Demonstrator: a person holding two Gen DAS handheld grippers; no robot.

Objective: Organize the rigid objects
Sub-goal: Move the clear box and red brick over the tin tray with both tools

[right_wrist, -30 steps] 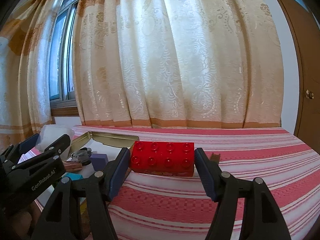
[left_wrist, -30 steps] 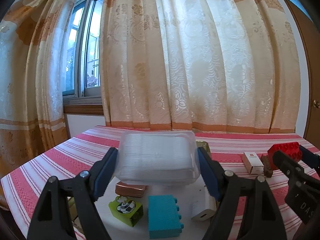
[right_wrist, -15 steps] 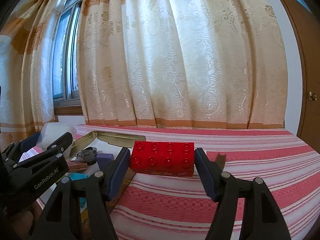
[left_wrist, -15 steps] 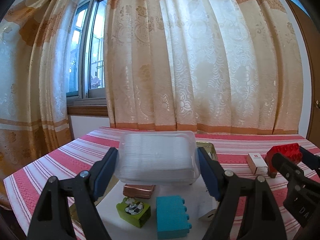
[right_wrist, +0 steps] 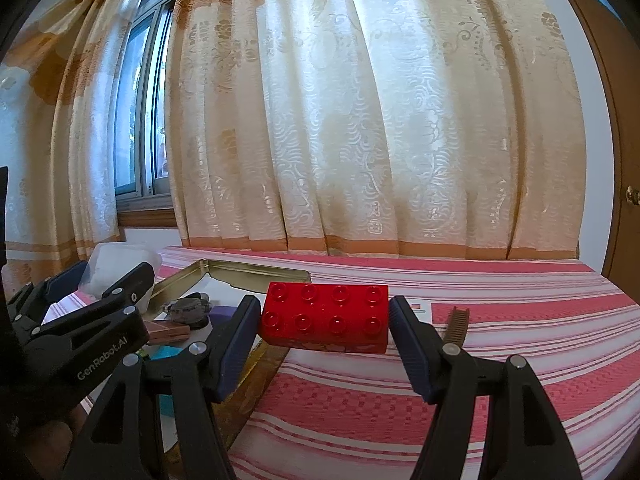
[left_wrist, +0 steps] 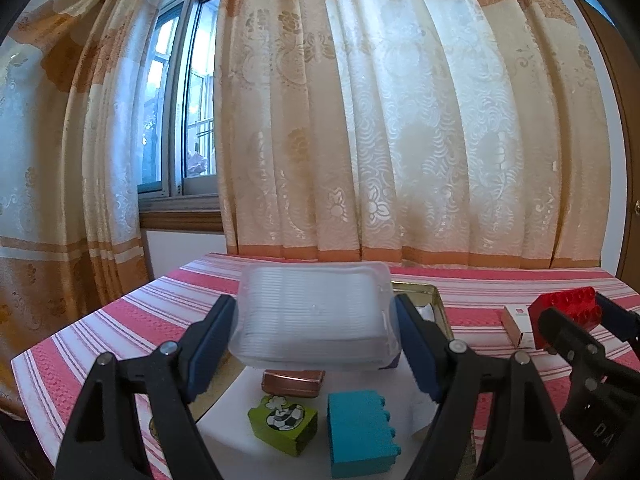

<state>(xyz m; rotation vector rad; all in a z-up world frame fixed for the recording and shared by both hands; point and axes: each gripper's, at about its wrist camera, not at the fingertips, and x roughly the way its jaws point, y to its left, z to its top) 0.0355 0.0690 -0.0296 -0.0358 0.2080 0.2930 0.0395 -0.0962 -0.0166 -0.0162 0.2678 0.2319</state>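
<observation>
The left hand-held gripper [left_wrist: 316,324] is clamped on a clear plastic box [left_wrist: 314,316], its two blue pads pressed to the box's short sides, and the box hangs in the air above a gold tin tray [left_wrist: 434,300] lined in white. Seen from the left wrist, three things lie in the tray under the box: a copper-coloured little case [left_wrist: 292,382], a green block with a football picture [left_wrist: 282,424] and a teal studded block [left_wrist: 362,438], the last two side by side and close to each other.

The right hand-held gripper [right_wrist: 322,320] grips a red eight-stud brick [right_wrist: 326,318] by its ends, held off the striped red-and-white cloth of the worktop [right_wrist: 500,360], just right of the tray's edge. The right wrist view alone shows a brown comb [right_wrist: 456,326] lying on the cloth just right of the brick, and in the tray a dark lumpy object [right_wrist: 188,308] beside a purple block [right_wrist: 222,312]; what the dark object is I cannot tell.

From the left wrist, a small white carton with a red mark [left_wrist: 518,322] lies on the cloth right behind the brick; from the right wrist only a corner of it peeps out. Patterned curtains [right_wrist: 360,120] hang behind the worktop, with a window at the left.
</observation>
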